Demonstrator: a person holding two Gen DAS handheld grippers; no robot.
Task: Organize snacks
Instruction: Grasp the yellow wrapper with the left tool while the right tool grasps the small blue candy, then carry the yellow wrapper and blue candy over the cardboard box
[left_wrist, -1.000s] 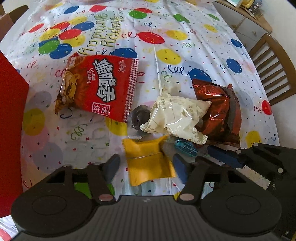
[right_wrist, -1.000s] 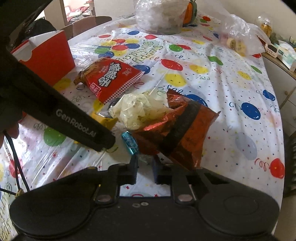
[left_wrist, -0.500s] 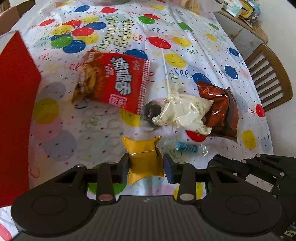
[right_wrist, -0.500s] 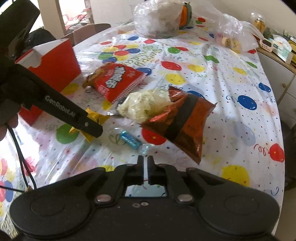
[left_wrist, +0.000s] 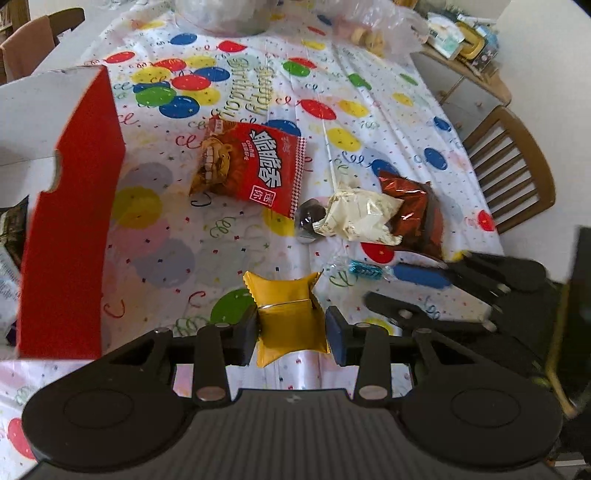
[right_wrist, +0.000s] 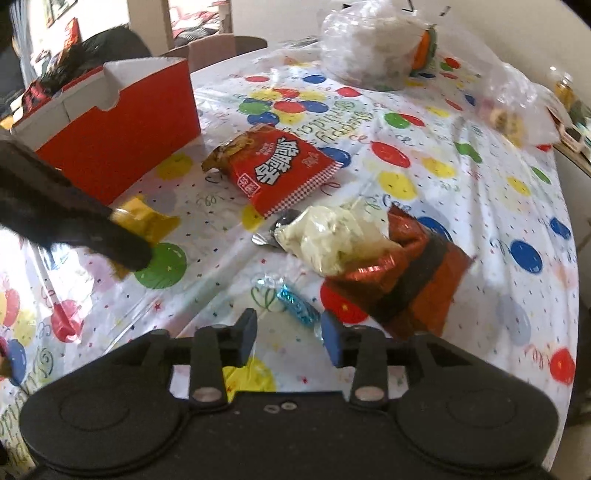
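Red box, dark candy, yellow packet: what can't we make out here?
- Red box contents: left wrist view, near wall hides the inside; only a dark wrapper at the frame edge.
- Dark candy: both views, cream packet overlaps it.
- Yellow packet: right wrist view, left claw covers most of it.
- Box top: right wrist view, blurred.

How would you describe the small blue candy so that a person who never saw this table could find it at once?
Start at the red box on the balloon-print tablecloth, then go to the snack pile beside it. Nearest the right gripper, in front of the shiny red bag, lies the blue candy. It is the smallest item, the only blue one, with clear twisted ends.
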